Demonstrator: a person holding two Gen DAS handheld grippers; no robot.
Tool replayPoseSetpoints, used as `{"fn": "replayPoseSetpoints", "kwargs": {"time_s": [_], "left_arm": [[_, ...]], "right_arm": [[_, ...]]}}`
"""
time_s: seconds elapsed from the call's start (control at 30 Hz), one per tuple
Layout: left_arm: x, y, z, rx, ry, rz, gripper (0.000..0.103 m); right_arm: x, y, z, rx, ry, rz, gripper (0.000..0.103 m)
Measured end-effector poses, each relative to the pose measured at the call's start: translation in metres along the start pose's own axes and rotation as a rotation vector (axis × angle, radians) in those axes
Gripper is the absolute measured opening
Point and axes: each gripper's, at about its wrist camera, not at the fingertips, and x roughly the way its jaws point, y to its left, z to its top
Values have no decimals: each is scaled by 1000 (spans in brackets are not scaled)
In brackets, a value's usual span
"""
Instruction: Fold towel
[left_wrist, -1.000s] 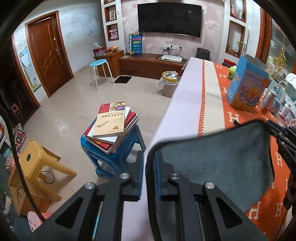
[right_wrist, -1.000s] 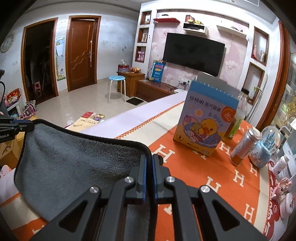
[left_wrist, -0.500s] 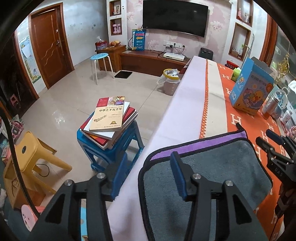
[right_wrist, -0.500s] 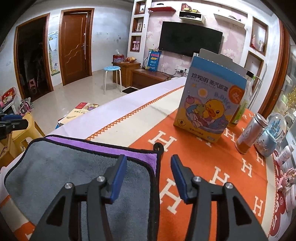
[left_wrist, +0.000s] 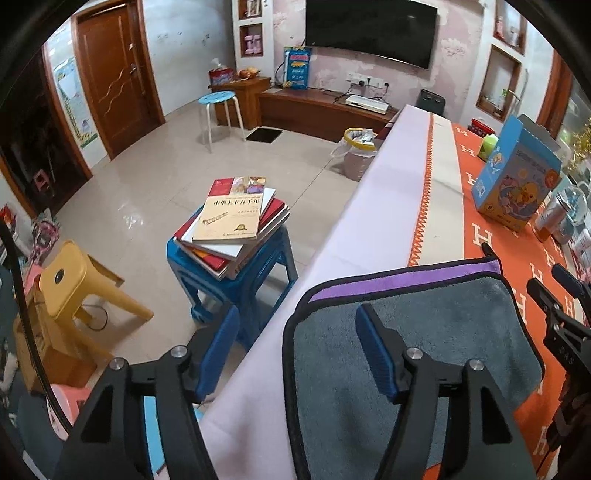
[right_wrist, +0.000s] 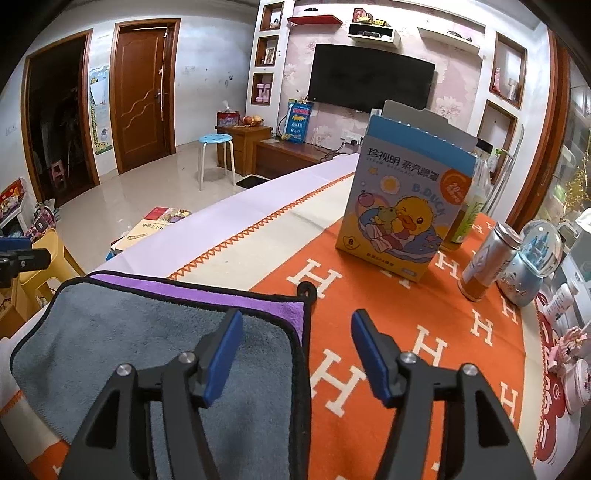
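The towel (left_wrist: 436, 332) lies folded on the table, grey side up with a purple strip along its far edge; it also shows in the right wrist view (right_wrist: 122, 332). My left gripper (left_wrist: 295, 350) is open and empty above the towel's left edge at the table rim. My right gripper (right_wrist: 295, 350) is open and empty above the towel's right edge. The right gripper also shows at the right of the left wrist view (left_wrist: 561, 317).
A blue duck box (right_wrist: 402, 206), a can (right_wrist: 484, 258), a snow globe (right_wrist: 532, 262) and small jars stand on the orange cloth (right_wrist: 424, 350) to the right. Beside the table a blue stool holds books (left_wrist: 232, 229); a yellow stool (left_wrist: 74, 288) stands further left.
Both grippers let go of the towel's corners and opened wide. The lifted half now lies flat over the lower layer, and both grippers drew back slightly.
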Motion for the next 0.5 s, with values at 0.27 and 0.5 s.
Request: {"fn": "replayPoseSetpoints", "kwargs": {"time_s": [0.27, 0.5], "left_arm": [[-13, 1, -6, -14, -20, 17, 79], [-24, -3, -20, -14, -7, 8, 83]], "right_arm": [[-18, 0, -7, 17, -16, -6, 79], [-35, -1, -24, 50, -4, -10, 82]]}}
